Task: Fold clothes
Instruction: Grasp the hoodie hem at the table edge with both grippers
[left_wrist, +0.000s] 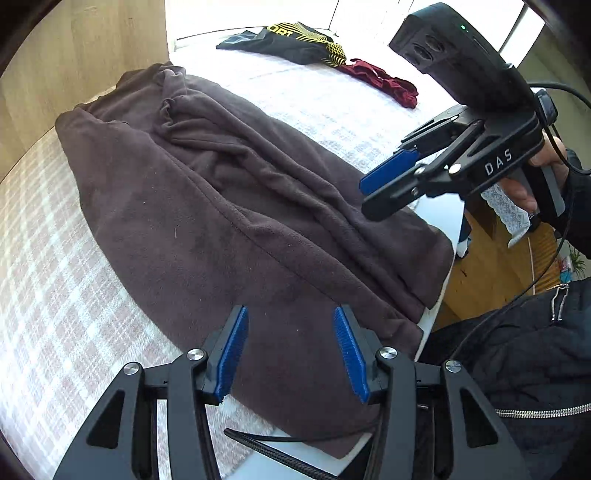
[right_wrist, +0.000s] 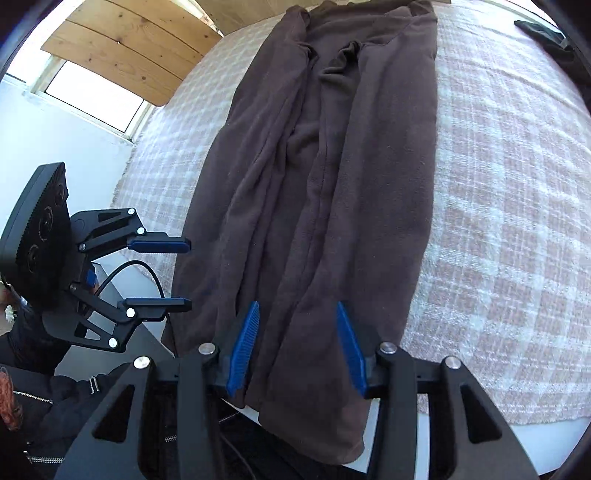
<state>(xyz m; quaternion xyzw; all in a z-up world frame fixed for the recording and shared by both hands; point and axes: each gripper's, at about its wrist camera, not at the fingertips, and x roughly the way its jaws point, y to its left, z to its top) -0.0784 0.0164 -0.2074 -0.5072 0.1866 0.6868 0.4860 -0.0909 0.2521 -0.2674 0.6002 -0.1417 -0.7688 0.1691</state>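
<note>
A dark brown fleece garment (left_wrist: 221, 206) lies stretched out lengthwise on the checked bedspread (left_wrist: 48, 280), with its near end hanging over the bed's edge. It also shows in the right wrist view (right_wrist: 332, 177). My left gripper (left_wrist: 291, 350) is open and empty, just above the garment's near end. My right gripper (right_wrist: 295, 347) is open and empty over the garment's near hem. The right gripper shows in the left wrist view (left_wrist: 384, 188), at the garment's right edge. The left gripper shows in the right wrist view (right_wrist: 184, 273), just left of the garment.
A black and yellow sports garment (left_wrist: 291, 40) and a dark red garment (left_wrist: 384, 81) lie at the bed's far end. A wooden wall panel (left_wrist: 85, 55) runs along the far side. The person's black jacket (left_wrist: 524, 350) is at the near edge. A wooden floor (left_wrist: 491, 273) lies beside the bed.
</note>
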